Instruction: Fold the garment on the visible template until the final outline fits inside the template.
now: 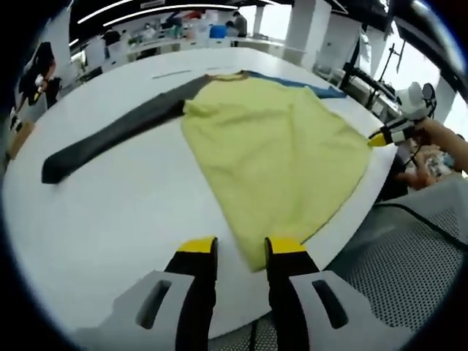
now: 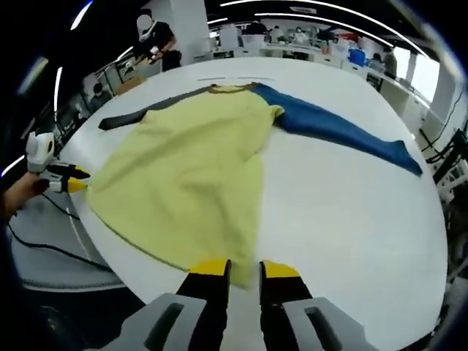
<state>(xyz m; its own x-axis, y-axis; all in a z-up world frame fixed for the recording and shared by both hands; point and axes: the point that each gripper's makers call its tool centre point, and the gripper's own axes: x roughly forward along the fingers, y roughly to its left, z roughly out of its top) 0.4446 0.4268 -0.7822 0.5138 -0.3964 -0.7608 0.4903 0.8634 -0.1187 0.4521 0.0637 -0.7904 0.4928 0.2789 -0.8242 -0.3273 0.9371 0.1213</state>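
Garment: a long-sleeved shirt (image 1: 274, 153) with a yellow body is lying spread flat on the white bench (image 1: 110, 219), filling the centre of the left gripper view and the centre-left of the right gripper view.
Sleeves: a dark grey sleeve (image 1: 117, 135) is stretching toward the left of the left gripper view; a blue sleeve (image 2: 344, 131) is reaching toward the right of the right gripper view.
Left hand-held gripper (image 1: 241, 252): rising from the bottom of its own view, its yellow-tipped jaws are standing a narrow way apart, straddling the near hem corner; whether they are actually pinching the fabric is hard to tell.
Right hand-held gripper (image 2: 245, 270): at the bottom centre of its own view, jaws parted by a narrow gap, sitting at the hem edge with nothing clearly clamped.
Cable: a black cable (image 2: 51, 245) is trailing over the bench edge at lower left of the right gripper view.
Background: a person (image 2: 157, 36) is standing at upper left of the right gripper view.
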